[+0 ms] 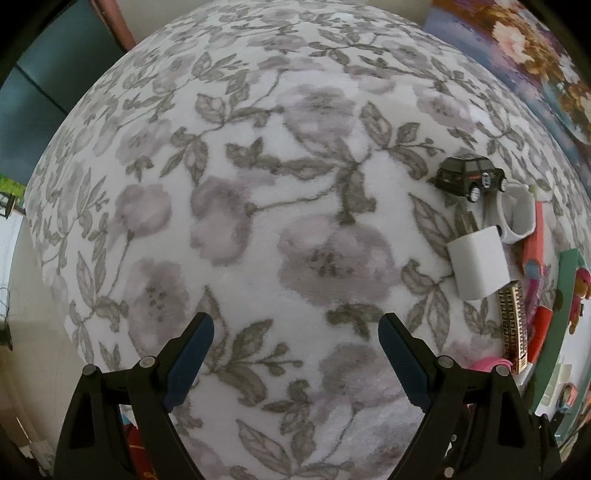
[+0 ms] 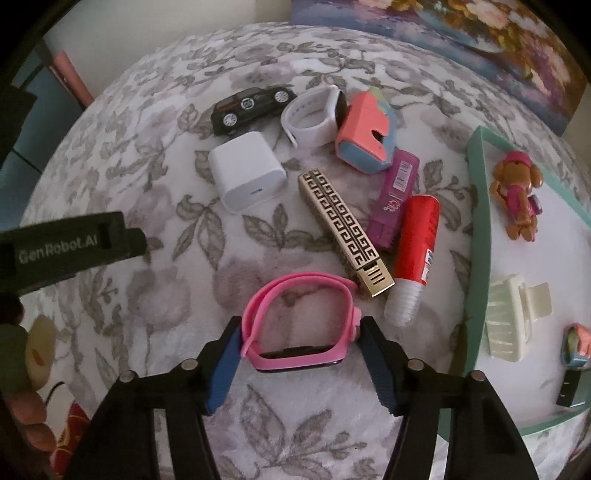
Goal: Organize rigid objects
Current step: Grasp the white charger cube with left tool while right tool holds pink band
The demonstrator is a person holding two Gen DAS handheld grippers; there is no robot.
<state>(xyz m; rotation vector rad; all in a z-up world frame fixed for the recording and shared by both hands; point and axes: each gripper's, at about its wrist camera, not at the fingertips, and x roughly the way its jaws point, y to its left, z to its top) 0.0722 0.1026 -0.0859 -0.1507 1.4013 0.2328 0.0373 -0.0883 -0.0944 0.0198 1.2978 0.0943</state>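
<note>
In the right wrist view my right gripper [image 2: 297, 341] is closed around a pink watch [image 2: 301, 321], its blue pads touching both sides of the band. Beyond it lie a gold patterned case [image 2: 345, 230], a red tube [image 2: 415, 249], a purple tube [image 2: 397, 194], a white charger [image 2: 245, 171], a white watch [image 2: 314, 116], a black toy car [image 2: 251, 107] and a coral toy [image 2: 364, 133]. My left gripper [image 1: 295, 336] is open and empty over bare cloth; the charger [image 1: 478, 264] and car [image 1: 469, 175] lie to its right.
A teal-rimmed tray [image 2: 476, 206] at the right holds a toy dog [image 2: 517, 194], a cream hair clip [image 2: 511, 319] and small items. The left gripper's body [image 2: 70, 247] shows at the left. A flowered picture [image 2: 480, 33] stands behind the flowered cloth [image 1: 258, 184].
</note>
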